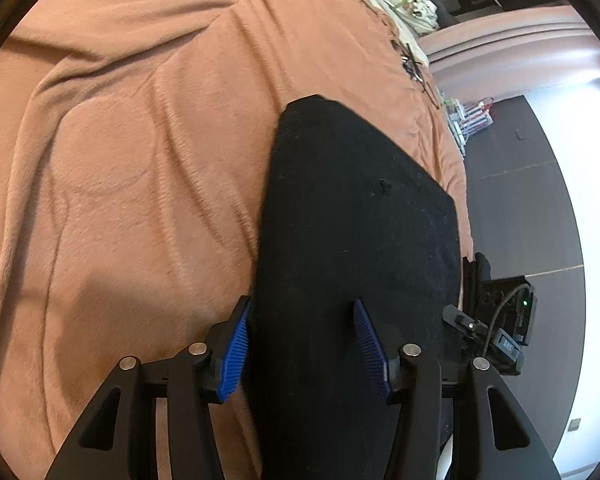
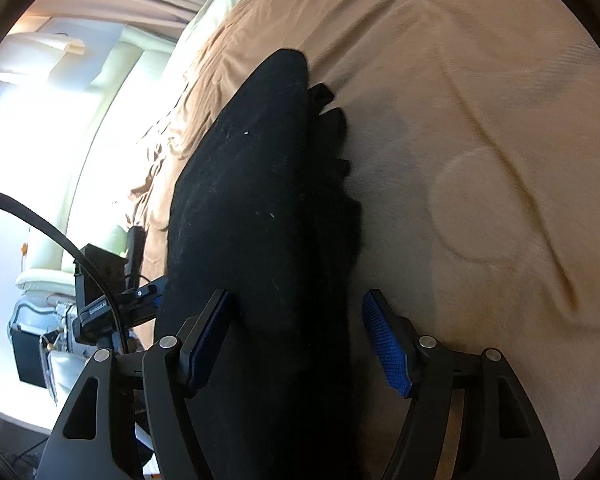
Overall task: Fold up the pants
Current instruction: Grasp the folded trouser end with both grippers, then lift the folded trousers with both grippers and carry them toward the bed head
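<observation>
Nearest us, the left gripper (image 1: pixel 302 344) and right gripper (image 2: pixel 296 340) both stand with jaws apart, straddling black pants (image 1: pixel 352 240) without pressing them. We see the pants folded long on an orange blanket (image 1: pixel 120 160). Only the right view shows ragged edges (image 2: pixel 336 128).

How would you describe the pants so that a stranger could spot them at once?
Find the wide orange-brown blanket spread over the bed. Near its edge lies a long, flat black garment, the pants. They are the only black cloth on the blanket, dark and smooth against its wrinkled orange-brown.
</observation>
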A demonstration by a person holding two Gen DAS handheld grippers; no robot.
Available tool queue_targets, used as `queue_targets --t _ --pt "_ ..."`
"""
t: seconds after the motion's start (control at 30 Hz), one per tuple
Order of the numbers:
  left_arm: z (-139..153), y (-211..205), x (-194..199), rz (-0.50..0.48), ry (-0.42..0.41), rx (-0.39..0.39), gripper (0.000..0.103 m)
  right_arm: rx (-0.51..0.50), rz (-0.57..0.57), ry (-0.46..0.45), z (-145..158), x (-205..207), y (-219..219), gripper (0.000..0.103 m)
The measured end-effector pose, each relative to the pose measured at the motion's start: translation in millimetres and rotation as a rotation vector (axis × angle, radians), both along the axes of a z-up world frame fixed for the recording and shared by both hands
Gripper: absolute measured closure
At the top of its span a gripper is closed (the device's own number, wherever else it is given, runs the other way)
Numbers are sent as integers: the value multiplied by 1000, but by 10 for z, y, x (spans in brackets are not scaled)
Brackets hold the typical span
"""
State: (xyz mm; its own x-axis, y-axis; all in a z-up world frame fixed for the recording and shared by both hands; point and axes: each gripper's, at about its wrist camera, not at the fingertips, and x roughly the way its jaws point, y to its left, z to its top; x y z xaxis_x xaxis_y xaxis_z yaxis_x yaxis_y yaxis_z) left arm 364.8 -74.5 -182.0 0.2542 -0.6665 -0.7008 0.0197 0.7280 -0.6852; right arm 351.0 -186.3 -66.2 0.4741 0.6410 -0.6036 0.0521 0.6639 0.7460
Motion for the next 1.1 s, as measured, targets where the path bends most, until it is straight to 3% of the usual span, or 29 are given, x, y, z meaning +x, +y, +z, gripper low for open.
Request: queue_targets --t 0.13,0.2,0.33,0.57,0.73,0.83,1.1 --pt "151 -33 15 -42 -36 28 61 -20 28 -38 49 18 21 50" --pt "205 -29 13 -53 -47 30 64 -13 35 -67 80 -16 9 62" --pt "300 -31 -19 -65 -75 7 65 10 45 -107 116 -157 -78 68" --pt "246 -88 77 -76 -72 6 64 -8 45 -89 69 -227 -127 68" --pt "142 -100 107 -75 -41 17 57 -4 34 -36 23 -202 -183 58" --pt "81 -46 24 -83 -13 0 54 4 34 4 -70 -180 -236 40" --pt "-27 -66 -54 -91 -7 -30 55 92 74 -16 -160 21 -149 39"
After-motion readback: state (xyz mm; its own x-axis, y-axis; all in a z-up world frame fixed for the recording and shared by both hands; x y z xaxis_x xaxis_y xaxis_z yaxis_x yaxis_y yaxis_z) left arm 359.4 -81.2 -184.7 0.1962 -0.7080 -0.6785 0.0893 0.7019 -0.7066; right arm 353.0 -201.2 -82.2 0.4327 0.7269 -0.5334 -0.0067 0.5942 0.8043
